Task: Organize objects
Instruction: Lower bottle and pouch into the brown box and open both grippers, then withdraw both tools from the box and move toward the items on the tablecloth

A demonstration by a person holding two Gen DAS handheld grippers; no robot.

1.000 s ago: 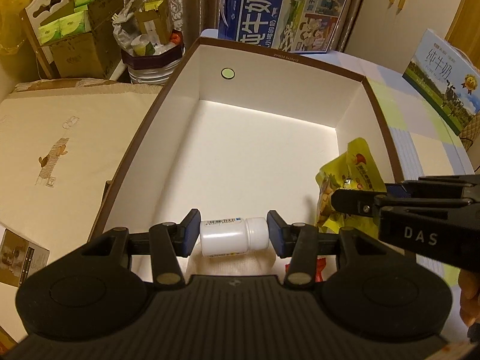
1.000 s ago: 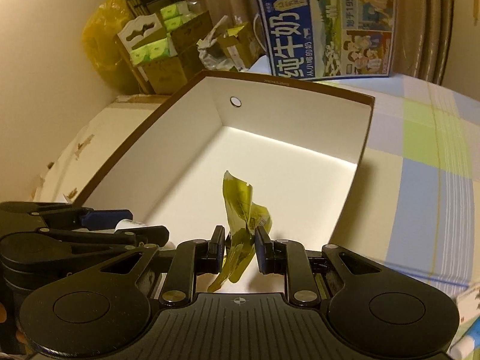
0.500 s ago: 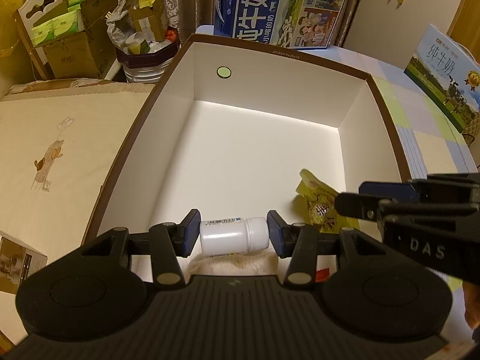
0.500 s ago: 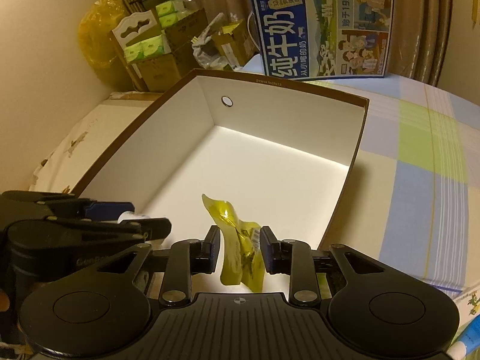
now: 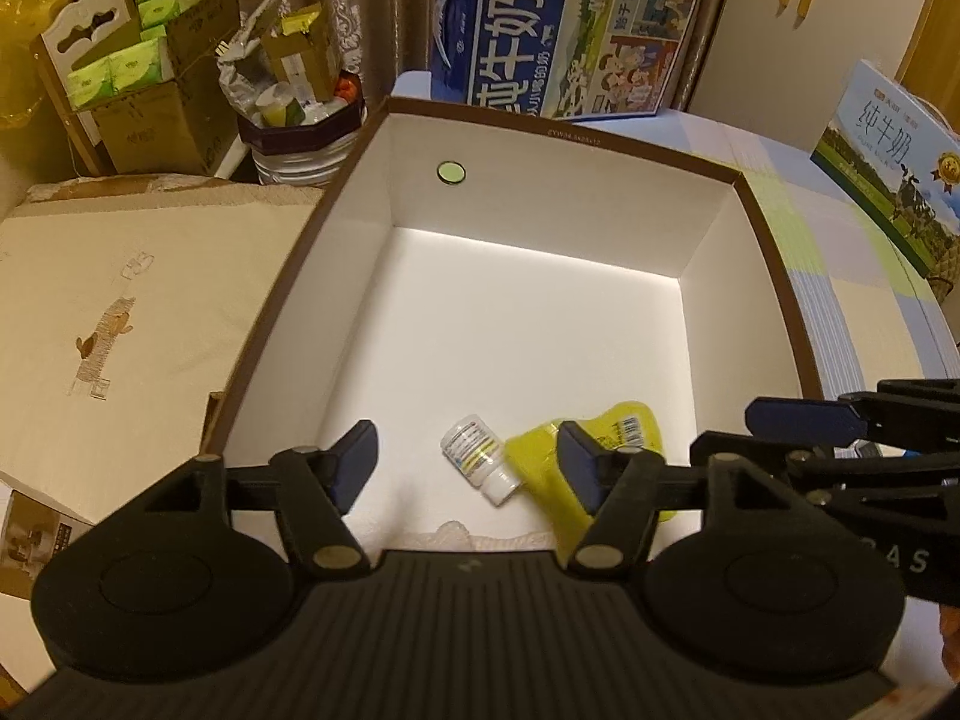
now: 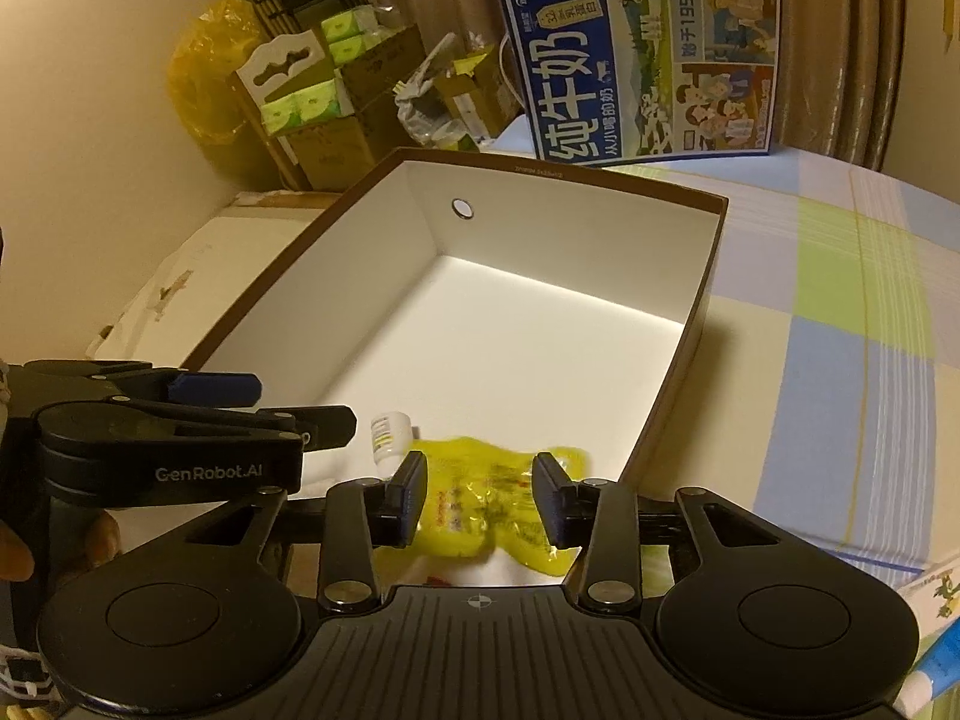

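A large white box with a brown rim (image 5: 774, 264) (image 6: 714, 264) lies open on the table. A small white bottle (image 5: 477, 457) (image 6: 390, 435) lies on its side on the box floor near the front wall. A yellow snack packet (image 5: 624, 432) (image 6: 498, 498) lies flat just right of it, touching it. My left gripper (image 5: 468, 468) is open and empty above the bottle. My right gripper (image 6: 480, 498) is open and empty above the packet. The right gripper also shows in the left wrist view (image 5: 840, 420), and the left gripper in the right wrist view (image 6: 240, 414).
A blue milk carton box (image 5: 564, 36) (image 6: 648, 60) stands behind the white box. A second milk box (image 5: 888, 174) stands at the right. Cardboard boxes with green tissue packs (image 5: 138, 90) and a full bin (image 5: 300, 120) stand at the back left. A checked cloth (image 6: 840, 330) covers the table.
Both grippers have opened. The left one let go of the white bottle and the right one let go of the yellow packet; both things now lie on the box floor.
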